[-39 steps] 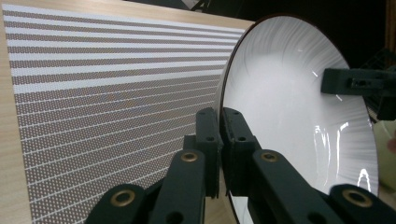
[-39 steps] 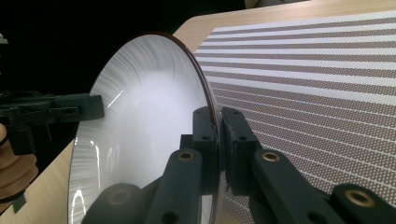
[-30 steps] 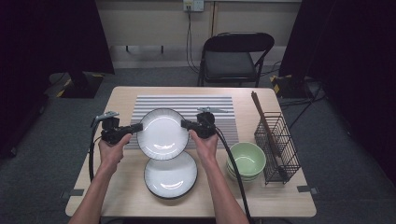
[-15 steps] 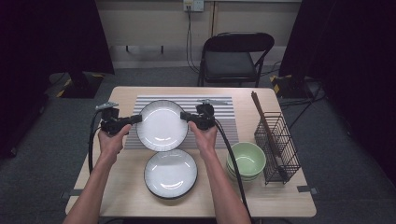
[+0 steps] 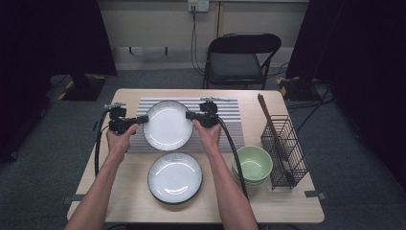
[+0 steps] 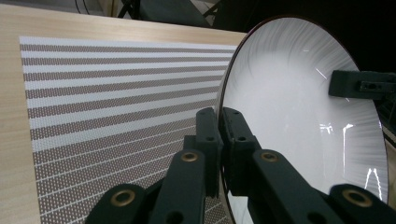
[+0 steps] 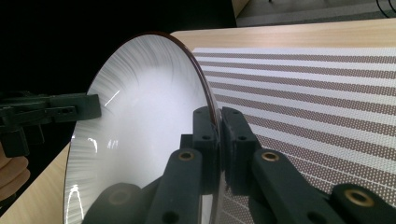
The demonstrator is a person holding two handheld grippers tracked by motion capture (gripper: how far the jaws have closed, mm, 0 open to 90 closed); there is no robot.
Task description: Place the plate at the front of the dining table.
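Note:
A white plate (image 5: 167,124) with a dark rim hangs over the striped placemat (image 5: 230,124), carried between both grippers. My left gripper (image 5: 143,119) is shut on the plate's left rim, my right gripper (image 5: 190,115) on its right rim. In the left gripper view the jaws pinch the plate (image 6: 299,112) edge at the gripper (image 6: 220,135), and the other gripper's jaw shows across the plate. The right gripper view has the same pinch (image 7: 218,135) on the plate (image 7: 140,126). A second white plate (image 5: 174,177) lies flat on the table nearer the person.
Stacked green bowls (image 5: 252,164) sit at the right front, beside a black wire rack (image 5: 285,151) holding a long wooden utensil. A folding chair (image 5: 239,60) stands behind the wooden table (image 5: 110,191).
Both grippers have carried the plate away from the person, from above the front plate to over the striped placemat.

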